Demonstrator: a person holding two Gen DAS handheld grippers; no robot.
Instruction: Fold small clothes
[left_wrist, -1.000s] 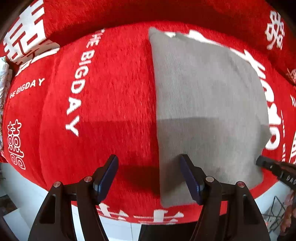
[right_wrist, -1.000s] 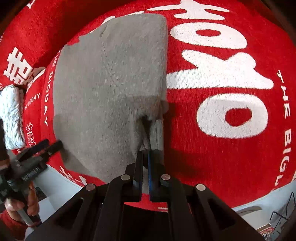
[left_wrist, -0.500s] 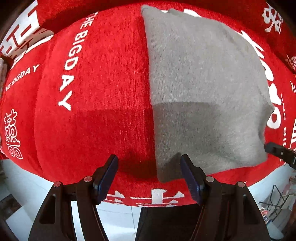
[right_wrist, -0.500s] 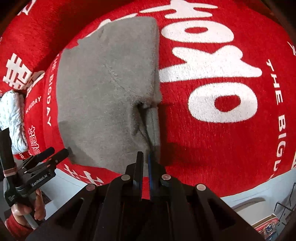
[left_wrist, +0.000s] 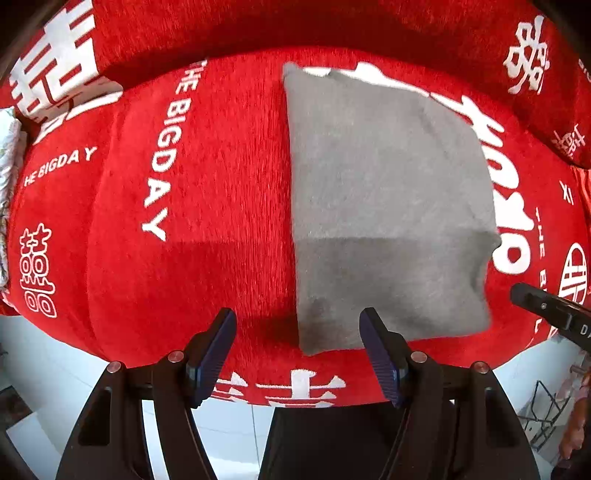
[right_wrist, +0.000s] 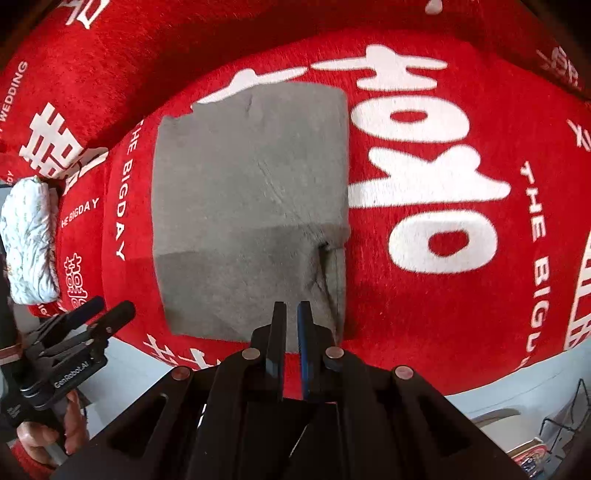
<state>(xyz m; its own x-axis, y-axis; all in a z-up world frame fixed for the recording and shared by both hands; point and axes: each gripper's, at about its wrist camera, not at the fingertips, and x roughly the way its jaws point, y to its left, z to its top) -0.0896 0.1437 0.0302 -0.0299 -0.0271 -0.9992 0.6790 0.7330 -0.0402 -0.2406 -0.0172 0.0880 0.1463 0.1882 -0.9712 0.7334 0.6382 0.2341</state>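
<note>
1. The grey folded garment (left_wrist: 388, 206) lies flat on the red printed blanket (left_wrist: 221, 184), ahead of the left claw (left_wrist: 297, 350) and mostly to its right; the near left corner sits between the wide-spread fingers, untouched.
2. In the right wrist view, the garment (right_wrist: 251, 206) lies ahead and left of the right claw (right_wrist: 290, 332), whose fingers stand narrow with a slim gap, holding nothing.
3. A white patterned bundle (right_wrist: 29, 240) rests well left of the right claw.
</note>
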